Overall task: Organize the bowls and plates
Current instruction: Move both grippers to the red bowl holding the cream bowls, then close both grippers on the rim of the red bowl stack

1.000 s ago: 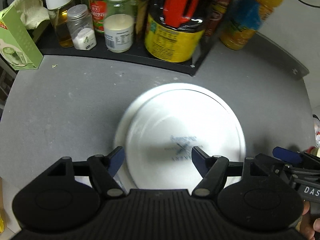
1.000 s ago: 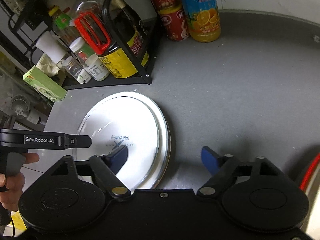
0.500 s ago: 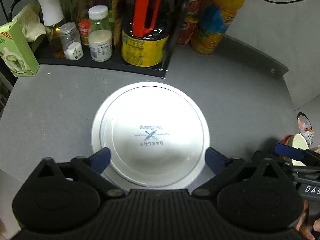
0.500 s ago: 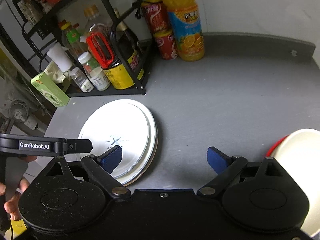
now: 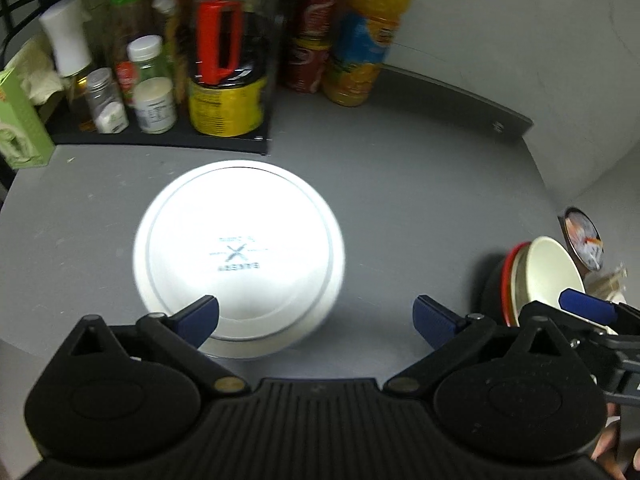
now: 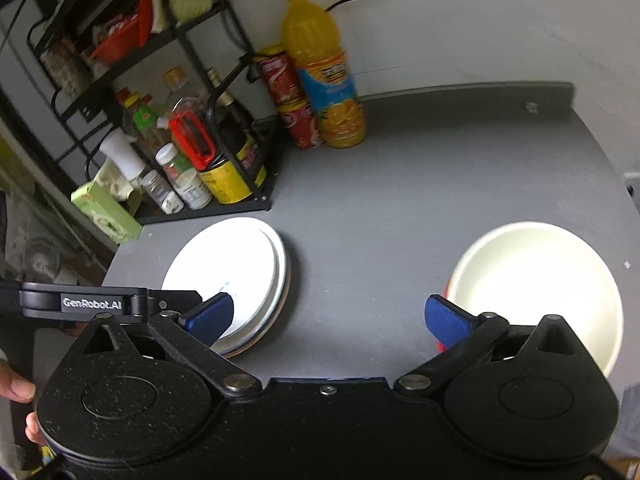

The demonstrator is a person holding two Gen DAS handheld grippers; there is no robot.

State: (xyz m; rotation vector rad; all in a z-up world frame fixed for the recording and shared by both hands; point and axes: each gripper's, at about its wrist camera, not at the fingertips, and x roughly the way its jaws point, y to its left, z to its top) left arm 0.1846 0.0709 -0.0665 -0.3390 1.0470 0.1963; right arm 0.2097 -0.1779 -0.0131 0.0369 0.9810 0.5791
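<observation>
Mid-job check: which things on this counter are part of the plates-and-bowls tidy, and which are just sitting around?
Part of the job:
- stacked white plates
- white bowl, nested in a red bowl
- left claw and right claw, both open and empty

Just lying about:
- orange juice bottle
- red cans
- condiment rack
- green box

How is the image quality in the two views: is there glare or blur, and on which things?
Left wrist view: the stacked white plates are overexposed, their blue print smeared; the bottles on the rack are motion-blurred. Right wrist view: the plates and the cream bowl glare white, and the orange juice bottle is slightly blurred; fisheye bends the counter edge.
</observation>
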